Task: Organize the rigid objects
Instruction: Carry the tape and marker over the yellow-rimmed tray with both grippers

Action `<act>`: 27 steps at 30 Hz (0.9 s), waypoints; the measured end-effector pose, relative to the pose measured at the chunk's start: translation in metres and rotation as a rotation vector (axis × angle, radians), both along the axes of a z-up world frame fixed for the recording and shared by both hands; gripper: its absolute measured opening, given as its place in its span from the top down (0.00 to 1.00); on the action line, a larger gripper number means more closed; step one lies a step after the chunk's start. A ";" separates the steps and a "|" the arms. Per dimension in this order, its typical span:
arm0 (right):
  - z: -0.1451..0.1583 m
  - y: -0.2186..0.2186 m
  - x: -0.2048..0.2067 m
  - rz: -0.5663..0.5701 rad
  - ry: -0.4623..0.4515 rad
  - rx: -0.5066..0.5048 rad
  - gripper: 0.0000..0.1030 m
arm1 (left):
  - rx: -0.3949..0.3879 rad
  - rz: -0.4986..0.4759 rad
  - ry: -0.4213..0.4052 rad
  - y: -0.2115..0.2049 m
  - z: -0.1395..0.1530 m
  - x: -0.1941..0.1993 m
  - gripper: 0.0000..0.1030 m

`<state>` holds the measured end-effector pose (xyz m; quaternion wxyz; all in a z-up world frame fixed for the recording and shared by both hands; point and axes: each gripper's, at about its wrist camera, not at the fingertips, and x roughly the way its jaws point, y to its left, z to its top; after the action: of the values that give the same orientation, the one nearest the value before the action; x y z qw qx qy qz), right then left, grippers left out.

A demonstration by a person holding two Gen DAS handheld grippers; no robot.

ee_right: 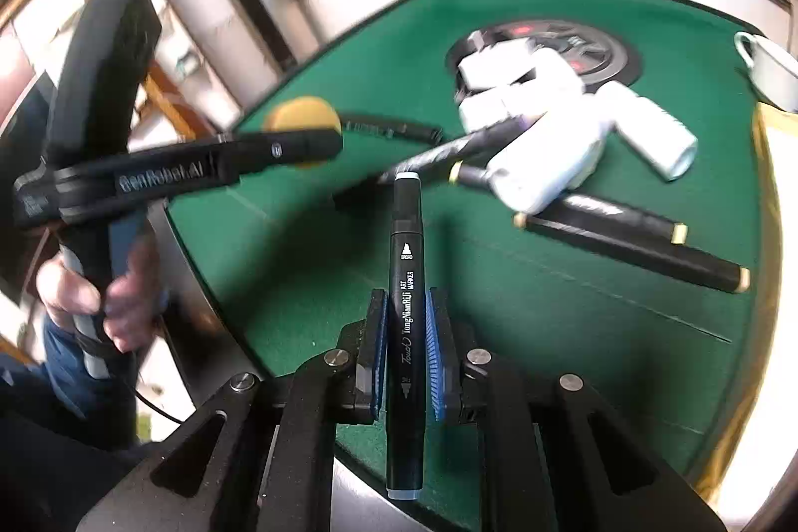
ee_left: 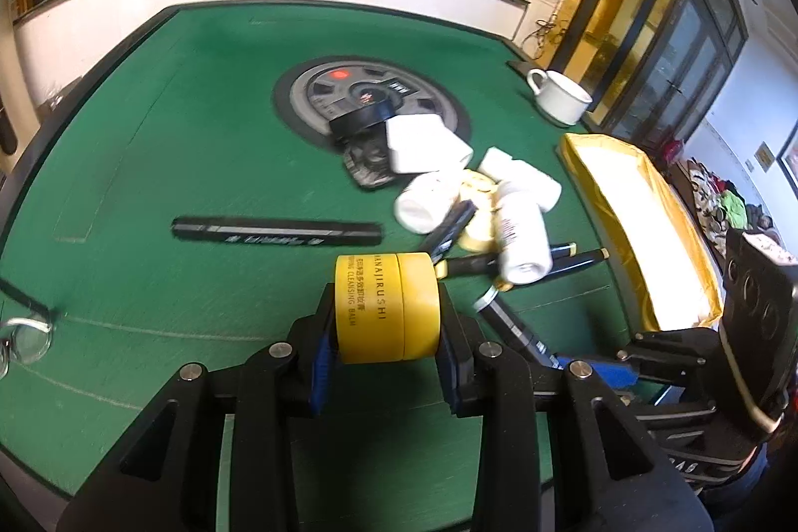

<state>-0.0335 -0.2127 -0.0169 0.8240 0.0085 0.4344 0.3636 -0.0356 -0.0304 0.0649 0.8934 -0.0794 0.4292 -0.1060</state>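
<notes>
The yellow jar (ee_left: pixel 386 307) of cleansing balm lies on its side between the pads of the left hand-held gripper (ee_left: pixel 386 332), which is closed on its two flat ends and holds it above the green counter (ee_left: pixel 174 183). The black art marker (ee_right: pixel 406 307) stands lengthwise between the blue pads of the right hand-held gripper (ee_right: pixel 406 347); the jaws are almost fully closed and press on its barrel, with the tip pointing to 12 o'clock.

From the jar, at 1 o'clock, a pile of white bottles (ee_left: pixel 518 233) lies mixed with more black markers (ee_left: pixel 573 260). At 11 o'clock from the jar a long black marker (ee_left: pixel 277 231) lies alone on the counter. Farther off at 12 o'clock is the round dark disc (ee_left: pixel 319 93) set in the middle of the counter, with a black round lid (ee_left: pixel 359 120) resting on its edge. At 2 o'clock stands a white cup (ee_left: pixel 561 95), and below it a box (ee_left: pixel 663 263) with gold lining at the counter's right side. In the right wrist view a person's hand (ee_right: pixel 85 297) grips the handle of the left device.
</notes>
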 end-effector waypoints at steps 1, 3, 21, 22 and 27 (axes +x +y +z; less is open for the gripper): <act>0.005 -0.008 0.000 -0.019 -0.009 0.026 0.87 | 0.000 -0.008 -0.004 -0.004 0.003 0.001 0.69; 0.012 -0.024 0.000 -0.060 -0.016 0.065 0.87 | 0.005 -0.033 -0.017 -0.018 0.010 0.003 0.69; 0.038 -0.197 0.004 -0.467 -0.059 0.274 0.87 | 0.007 -0.323 -0.005 -0.201 0.036 0.054 0.69; 0.039 -0.206 0.002 -0.489 -0.065 0.267 0.87 | 0.010 -0.333 0.001 -0.210 0.036 0.057 0.69; 0.042 -0.235 0.009 -0.559 -0.075 0.219 0.87 | 0.026 -0.358 0.021 -0.253 0.029 0.084 0.69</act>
<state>-0.0246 -0.4480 0.0251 0.9019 0.2031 0.3426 0.1673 0.0486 -0.2831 0.0939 0.8566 0.0088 0.4473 -0.2571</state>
